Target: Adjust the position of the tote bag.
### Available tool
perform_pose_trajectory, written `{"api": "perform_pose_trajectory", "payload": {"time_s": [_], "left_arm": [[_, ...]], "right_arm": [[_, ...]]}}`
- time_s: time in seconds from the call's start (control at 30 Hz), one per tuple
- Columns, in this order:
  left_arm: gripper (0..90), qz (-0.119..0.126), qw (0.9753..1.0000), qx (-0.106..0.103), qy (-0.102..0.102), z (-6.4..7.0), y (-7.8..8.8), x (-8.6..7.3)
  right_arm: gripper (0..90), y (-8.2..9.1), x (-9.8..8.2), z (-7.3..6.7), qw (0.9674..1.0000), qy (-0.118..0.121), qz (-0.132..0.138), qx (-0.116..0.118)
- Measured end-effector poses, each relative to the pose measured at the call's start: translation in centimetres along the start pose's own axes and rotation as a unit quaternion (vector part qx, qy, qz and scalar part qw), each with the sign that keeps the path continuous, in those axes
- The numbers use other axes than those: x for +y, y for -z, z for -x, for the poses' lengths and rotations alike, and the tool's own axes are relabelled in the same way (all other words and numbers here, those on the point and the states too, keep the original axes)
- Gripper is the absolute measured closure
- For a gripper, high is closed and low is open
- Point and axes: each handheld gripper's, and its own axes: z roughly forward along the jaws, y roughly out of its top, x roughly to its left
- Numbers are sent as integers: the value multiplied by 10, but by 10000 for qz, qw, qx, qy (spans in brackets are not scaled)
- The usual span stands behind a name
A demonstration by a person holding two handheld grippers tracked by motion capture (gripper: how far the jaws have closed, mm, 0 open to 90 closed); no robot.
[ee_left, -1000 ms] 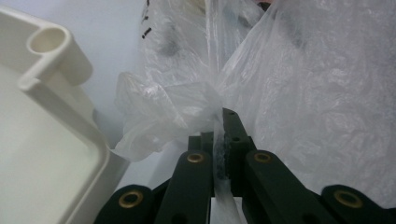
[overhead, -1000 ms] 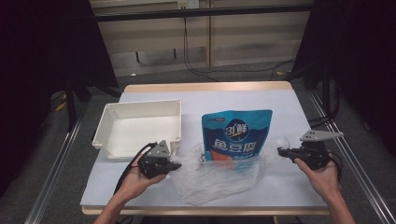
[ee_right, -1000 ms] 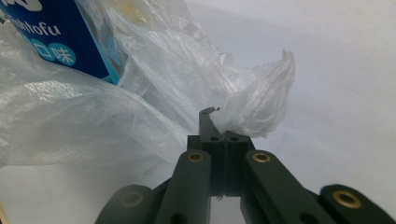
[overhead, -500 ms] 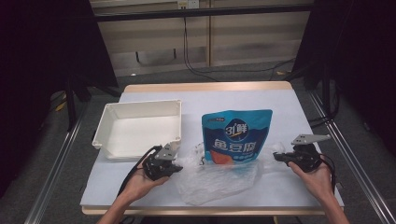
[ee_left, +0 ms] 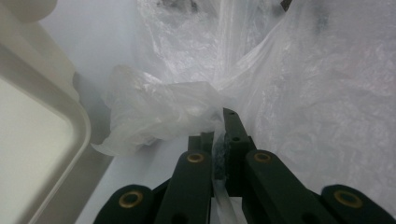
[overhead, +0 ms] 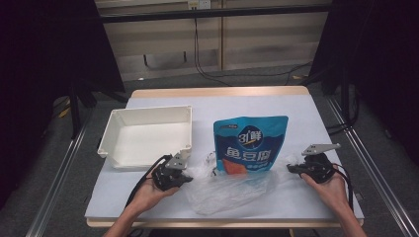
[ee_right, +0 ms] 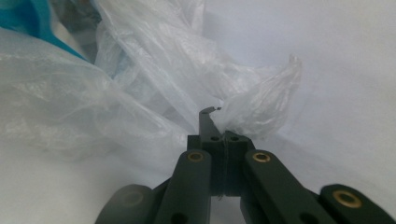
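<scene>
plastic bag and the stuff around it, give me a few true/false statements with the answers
1. The left gripper is shut on the clear plastic bag. True: film is pinched between its jaws in the left gripper view.
2. The blue pouch lies inside the white tray. False: the pouch is beside the tray, on the table, its lower end in the bag's mouth.
3. The right gripper is shut on the bag's other edge. True: its jaws are together with film caught at the tips.
4. The white tray holds several packets. False: nothing shows inside it.
5. The tray sits on the person's right side of the table. False: it is on the left, near the left gripper.
</scene>
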Motion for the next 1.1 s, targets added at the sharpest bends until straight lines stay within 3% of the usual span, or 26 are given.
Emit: {"api": "perform_pose_trajectory", "payload": {"time_s": [0.1, 0.17, 0.23, 0.3, 0.33, 0.4, 0.57, 0.6, 0.67, 0.73, 0.77, 0.9, 1.0, 1.1], "left_arm": [[900, 106, 9998, -49, 164, -4, -1, -2], [900, 66, 9999, 45, 101, -1, -1, -1], [900, 174, 9996, 123, 180, 2, -2, -2], [897, 89, 9999, 33, 130, -1, -1, -2], [883, 160, 9997, 82, 157, -1, -1, -3], [842, 113, 9999, 44, 40, -3, 2, -3], [628, 432, 9985, 258, 223, 2, 13, -4], [601, 518, 9980, 276, 233, 2, 15, -4], [576, 645, 9968, 333, 326, 2, 22, -5], [463, 789, 9954, 410, 343, 0, 28, -5], [463, 846, 9949, 403, 378, 0, 30, -5], [317, 990, 9919, 545, 578, -5, 41, -6], [260, 1258, 9871, 534, 840, -7, 53, -10], [223, 1340, 9851, 631, 879, -5, 61, -13]], "right_arm": [[900, -4, -4, 0, 10000, -65, -34, -41], [900, -3, -4, 0, 10000, -83, -45, -32], [900, -3, -5, 0, 9999, -94, -26, -44], [900, -3, -5, 0, 9999, -97, -2, -49], [895, -3, -6, -1, 10000, -77, 11, -36], [842, -2, -7, -3, 10000, -9, 10, -25], [725, 5, -8, -7, 9999, -79, 91, -72], [667, 10, -8, -6, 9997, -49, 236, -69], [665, 14, -8, -6, 9993, -16, 368, -11], [562, 29, -7, -8, 9975, -26, 711, -23], [562, 29, -7, -8, 9975, -26, 711, -23], [459, 39, -4, -9, 9962, -58, 867, -64], [409, 46, -4, -11, 9950, -82, 994, -38], [383, 54, -4, -12, 9941, -129, 1075, -71]]}}
